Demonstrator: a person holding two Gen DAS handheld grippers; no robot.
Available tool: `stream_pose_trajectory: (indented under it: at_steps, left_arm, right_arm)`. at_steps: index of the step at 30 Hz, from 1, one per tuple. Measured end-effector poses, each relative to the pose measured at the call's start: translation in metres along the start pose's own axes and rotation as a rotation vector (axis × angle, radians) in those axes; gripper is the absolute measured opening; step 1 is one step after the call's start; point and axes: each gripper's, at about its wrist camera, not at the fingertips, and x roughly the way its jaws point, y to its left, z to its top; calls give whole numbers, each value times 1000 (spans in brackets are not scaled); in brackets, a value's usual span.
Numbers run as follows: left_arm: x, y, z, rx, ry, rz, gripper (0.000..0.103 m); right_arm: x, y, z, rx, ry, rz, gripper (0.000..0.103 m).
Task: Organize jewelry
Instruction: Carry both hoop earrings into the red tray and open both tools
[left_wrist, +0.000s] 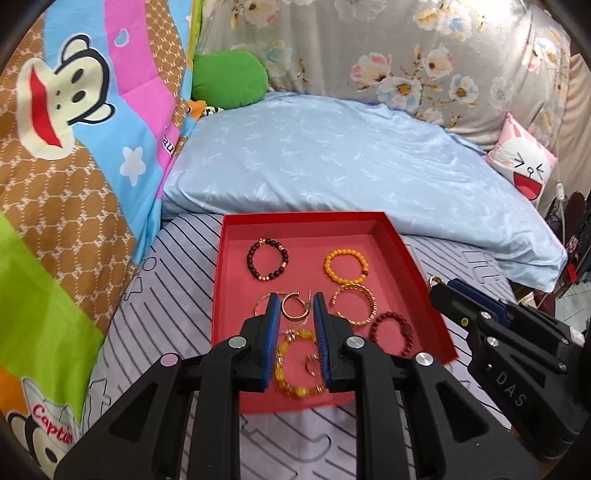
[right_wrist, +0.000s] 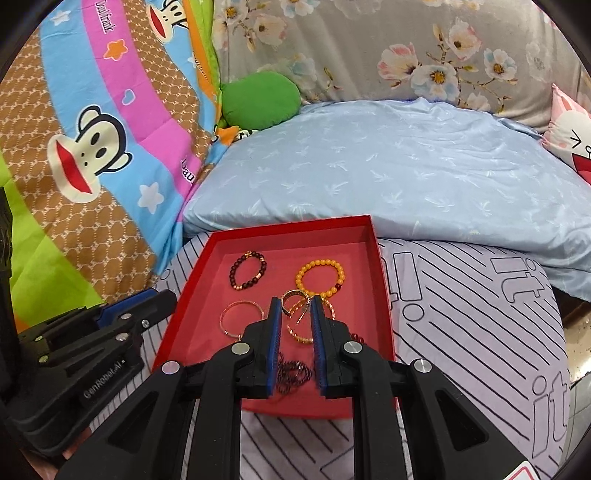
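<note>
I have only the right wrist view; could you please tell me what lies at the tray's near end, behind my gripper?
Observer: A yellow bracelet lies by the tray's near edge, framed by the open left gripper.
Operator: Thank you. What is peeking out to the right of my gripper?
Observer: A whole dark red bracelet, lying beside the gold bangle, close to the tray's right wall.
Operator: Is the right gripper really over the tray?
Observer: In the left wrist view its tip appears past the tray's right wall, above the striped sheet.
</note>
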Motion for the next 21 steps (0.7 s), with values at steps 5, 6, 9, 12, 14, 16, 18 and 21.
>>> stream_pose_trajectory:
  at_steps: [5, 6, 9, 12, 14, 16, 18, 21]
  left_arm:
    - [31, -1, 8, 4, 26, 13, 18]
    - [38, -1, 9, 5, 33, 17, 18]
    - [53, 1, 11, 3, 44, 25, 18]
    - [64, 3, 13, -4, 55, 29, 18]
    - [73, 4, 14, -2, 62, 33, 18]
    - [82, 3, 15, 3, 71, 37, 18]
    - [88, 2, 14, 6, 77, 41, 18]
    - [96, 3, 15, 0, 86, 41, 18]
  right_arm:
    - [33, 3, 8, -15, 25, -9, 15]
    - [38, 3, 9, -17, 29, -11, 15]
    - [55, 0, 11, -14, 46, -15, 15]
    - [68, -2, 14, -14, 59, -20, 15]
    - [76, -3, 14, -16, 67, -25, 15]
    - [82, -4, 14, -17, 74, -28, 15]
    - [88, -4, 15, -21, 79, -30, 15]
    - [94, -6, 15, -21, 85, -35, 15]
